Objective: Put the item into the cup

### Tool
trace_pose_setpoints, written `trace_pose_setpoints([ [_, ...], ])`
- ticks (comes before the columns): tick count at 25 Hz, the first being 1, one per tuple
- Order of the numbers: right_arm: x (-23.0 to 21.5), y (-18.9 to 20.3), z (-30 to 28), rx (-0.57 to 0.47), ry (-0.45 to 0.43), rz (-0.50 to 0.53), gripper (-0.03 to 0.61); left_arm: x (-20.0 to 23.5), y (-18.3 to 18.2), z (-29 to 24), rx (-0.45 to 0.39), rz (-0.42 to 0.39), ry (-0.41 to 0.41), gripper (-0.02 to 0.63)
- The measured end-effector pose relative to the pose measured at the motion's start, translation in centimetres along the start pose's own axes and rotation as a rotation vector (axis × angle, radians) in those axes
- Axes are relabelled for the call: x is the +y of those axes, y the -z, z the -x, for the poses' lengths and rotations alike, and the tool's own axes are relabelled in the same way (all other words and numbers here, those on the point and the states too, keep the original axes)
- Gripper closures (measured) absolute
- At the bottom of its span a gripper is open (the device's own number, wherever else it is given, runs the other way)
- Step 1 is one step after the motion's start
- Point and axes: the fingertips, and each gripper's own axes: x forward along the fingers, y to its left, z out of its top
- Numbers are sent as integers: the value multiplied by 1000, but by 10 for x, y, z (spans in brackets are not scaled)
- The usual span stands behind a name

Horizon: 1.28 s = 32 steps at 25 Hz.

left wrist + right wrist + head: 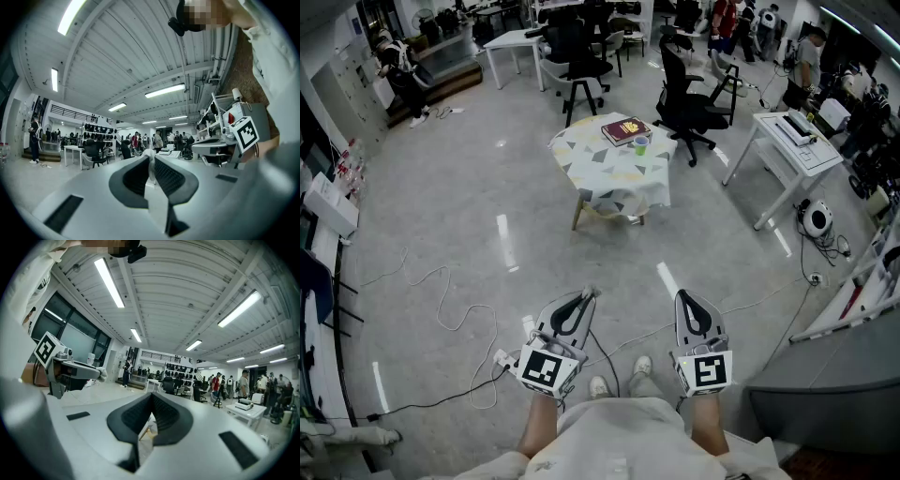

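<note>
Standing well short of the cloth-covered tabletop [600,167], a person holds both tools low over the grey floor, and by the look of it the task has not begun. The left claw [592,293] is pressed together with nothing between its jaws, and the right claw [682,295] is likewise closed and empty, as each claw's own camera confirms. A small green cup [640,144] sits on the tabletop's far right part, just beside a dark red book [624,130]. The cup appears to stand upright with its mouth up, though at this range that is a judgement. The item meant for the cup cannot be picked out from this far away, so its heading and long axis cannot be told. The book's long side runs slantwise across the tabletop's far edge. Everything looks to be left to do: walking up to the tabletop, finding and gripping the item, and lowering it into the cup.
</note>
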Motion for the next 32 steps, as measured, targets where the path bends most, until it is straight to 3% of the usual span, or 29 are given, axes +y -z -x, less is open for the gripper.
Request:
trace_pose_setpoints([
  [15,38,-13,-21,-23,16,12,572,27,-6,8,-42,2,30,572],
  [23,27,-13,-62,-38,4,18,572,54,0,-25,-27,-2,25,572],
  [32,-14,0,-123,-33,-26,-2,572,82,2,-91,-12,-18,2,572],
])
